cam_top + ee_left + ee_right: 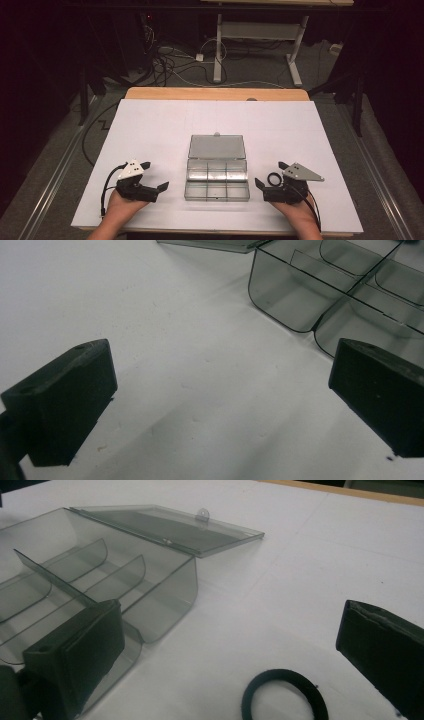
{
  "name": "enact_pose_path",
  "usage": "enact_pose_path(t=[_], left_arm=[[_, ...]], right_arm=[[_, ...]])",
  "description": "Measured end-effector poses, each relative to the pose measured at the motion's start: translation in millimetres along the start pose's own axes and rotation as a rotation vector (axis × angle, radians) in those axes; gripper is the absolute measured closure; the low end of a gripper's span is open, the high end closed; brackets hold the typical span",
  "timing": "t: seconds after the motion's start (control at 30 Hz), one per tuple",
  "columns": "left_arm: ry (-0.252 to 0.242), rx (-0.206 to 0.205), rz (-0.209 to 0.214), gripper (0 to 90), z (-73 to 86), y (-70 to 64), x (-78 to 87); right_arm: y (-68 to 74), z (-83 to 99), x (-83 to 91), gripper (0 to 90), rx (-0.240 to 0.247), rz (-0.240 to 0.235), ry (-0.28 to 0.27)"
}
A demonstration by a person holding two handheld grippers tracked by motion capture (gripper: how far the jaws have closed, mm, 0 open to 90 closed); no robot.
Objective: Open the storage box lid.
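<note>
Resting wide: left hand-held gripper (220,395), right hand-held gripper (230,660) | black ring (285,696) between right jaws | box (217,181) between

The right gripper (240,655) has its two black jaws spread wide above the white table cover (310,565), with nothing between them but bare surface and a black ring (285,696). The ring lies flat near the bottom edge, closer to the right-hand jaw yet apart from both. The left-hand jaw stands in front of the near corner of a clear grey compartment box (165,600); whether it touches the wall is hard to tell from here. Inside the box, thin dividers mark off several cells that look empty. The lid (170,527) is folded back flat on the table behind it, its small tab pointing away. A strip of wooden table edge (350,491) shows at the top right.
</note>
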State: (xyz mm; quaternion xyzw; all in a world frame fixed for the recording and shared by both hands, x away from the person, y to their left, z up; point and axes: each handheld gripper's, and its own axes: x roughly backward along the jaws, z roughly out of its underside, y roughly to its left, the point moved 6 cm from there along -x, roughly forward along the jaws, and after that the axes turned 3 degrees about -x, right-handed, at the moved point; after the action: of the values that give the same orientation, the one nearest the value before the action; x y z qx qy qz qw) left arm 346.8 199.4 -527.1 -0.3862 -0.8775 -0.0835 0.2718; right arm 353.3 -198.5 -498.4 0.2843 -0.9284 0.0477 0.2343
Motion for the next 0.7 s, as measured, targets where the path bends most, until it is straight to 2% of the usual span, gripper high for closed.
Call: enact_pose_path(t=[0.13, 0.4, 0.7], left_arm=[[-0.025, 0.007, -0.019, 0.0, -2.6, 4.4, 2.0], [-0.002, 0.014, 0.015, 0.0, -0.6, 4.7, -2.2], [-0.002, 0.002, 0.015, 0.0, -0.4, 3.4, -2.7]], right_arm=[[-6.3, 1.9, 2.0, 0.2, -0.006, 0.014, 0.012], [-25.2, 5.0, 15.0, 0.2, -0.016, 0.058, 0.004], [-42.6, 7.4, 27.5, 0.2, -0.052, 0.101, -0.011]])
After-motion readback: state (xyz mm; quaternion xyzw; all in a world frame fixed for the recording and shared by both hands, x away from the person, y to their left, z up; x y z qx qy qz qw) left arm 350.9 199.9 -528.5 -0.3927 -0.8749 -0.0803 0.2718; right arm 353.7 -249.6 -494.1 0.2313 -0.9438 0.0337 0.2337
